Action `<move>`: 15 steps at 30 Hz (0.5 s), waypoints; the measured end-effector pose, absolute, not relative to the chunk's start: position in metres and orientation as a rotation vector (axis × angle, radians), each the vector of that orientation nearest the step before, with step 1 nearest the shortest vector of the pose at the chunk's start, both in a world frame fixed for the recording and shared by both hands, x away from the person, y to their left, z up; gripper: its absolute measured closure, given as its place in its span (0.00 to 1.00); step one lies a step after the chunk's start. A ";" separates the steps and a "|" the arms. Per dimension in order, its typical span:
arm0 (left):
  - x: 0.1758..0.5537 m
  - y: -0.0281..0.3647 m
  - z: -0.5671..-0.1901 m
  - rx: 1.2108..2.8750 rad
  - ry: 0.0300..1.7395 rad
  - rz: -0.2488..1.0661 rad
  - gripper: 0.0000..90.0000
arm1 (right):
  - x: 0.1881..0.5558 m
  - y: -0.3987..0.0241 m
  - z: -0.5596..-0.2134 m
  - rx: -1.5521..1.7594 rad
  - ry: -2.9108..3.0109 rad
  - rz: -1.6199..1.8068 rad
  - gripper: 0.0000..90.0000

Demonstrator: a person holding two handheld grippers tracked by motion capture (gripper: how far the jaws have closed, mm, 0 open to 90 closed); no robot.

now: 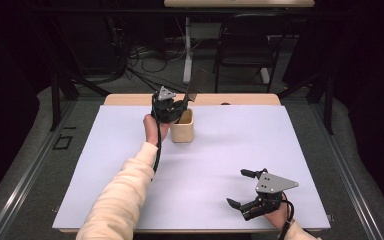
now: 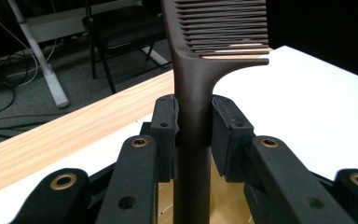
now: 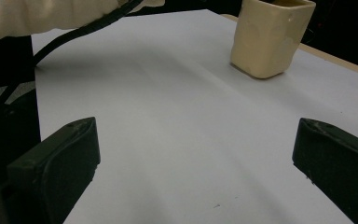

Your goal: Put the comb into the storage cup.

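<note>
left gripper (image 2: 193, 126) pinches a stiff, light-looking dark comb (image 2: 200, 84) by its handle above the cream cup (image 1: 183, 126); right gripper (image 1: 247, 189) rests spread wide.

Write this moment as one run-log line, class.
left gripper: shut on comb over cup | right gripper: open, idle

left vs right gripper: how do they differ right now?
The left gripper is shut on a dark comb; the right gripper is open and holds nothing. The left is raised over the cream cup at the far side of the table; the right sits low near the front edge. Both are black and hand-held.
</note>
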State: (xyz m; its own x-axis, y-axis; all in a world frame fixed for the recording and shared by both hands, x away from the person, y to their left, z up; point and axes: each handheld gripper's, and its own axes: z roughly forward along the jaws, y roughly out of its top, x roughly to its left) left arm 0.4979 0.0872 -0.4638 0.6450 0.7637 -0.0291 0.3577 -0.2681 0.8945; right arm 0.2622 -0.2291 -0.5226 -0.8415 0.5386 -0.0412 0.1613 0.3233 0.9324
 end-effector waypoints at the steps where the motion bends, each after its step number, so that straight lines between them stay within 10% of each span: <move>1: 0.498 0.087 -0.464 1.875 0.891 0.513 0.80 | 0.262 -0.229 -0.523 0.624 2.250 1.525 0.00; 15: 0.499 0.087 -0.468 1.885 0.898 0.504 0.80 | 0.262 -0.229 -0.523 0.626 2.250 1.523 0.00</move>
State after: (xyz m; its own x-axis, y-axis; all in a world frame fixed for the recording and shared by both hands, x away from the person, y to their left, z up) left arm 0.4986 0.0875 -0.4684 0.6449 0.7636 -0.0319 0.3701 -0.2755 0.8872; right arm 0.2623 -0.2293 -0.5226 -0.8407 0.5399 -0.0416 0.1620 0.3242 0.9320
